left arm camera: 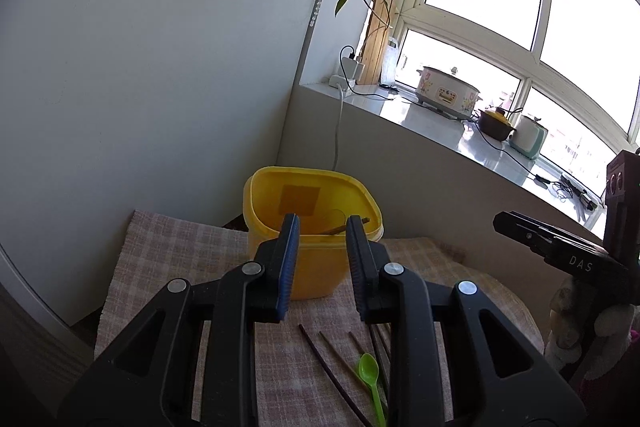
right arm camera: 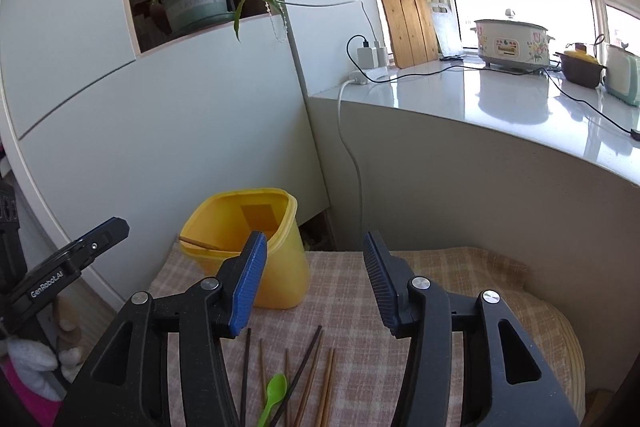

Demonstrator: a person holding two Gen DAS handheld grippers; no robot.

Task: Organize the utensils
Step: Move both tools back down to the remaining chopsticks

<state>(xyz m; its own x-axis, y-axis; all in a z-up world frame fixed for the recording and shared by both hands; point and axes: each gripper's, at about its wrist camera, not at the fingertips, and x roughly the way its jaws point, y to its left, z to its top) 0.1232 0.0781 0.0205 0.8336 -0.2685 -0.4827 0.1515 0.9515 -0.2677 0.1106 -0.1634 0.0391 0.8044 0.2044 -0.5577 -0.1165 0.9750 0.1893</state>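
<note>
A yellow plastic tub stands on a checked cloth, with one brown chopstick leaning inside it. Several dark and brown chopsticks and a green plastic spoon lie on the cloth in front of the tub. My left gripper is open and empty, just in front of the tub's rim. My right gripper is open and empty, above the cloth to the right of the tub.
A white cabinet stands behind the tub with a potted plant in a niche. A counter at right holds a cooker, a brown pot, a kettle and cables. A stuffed toy sits at the cloth's left edge.
</note>
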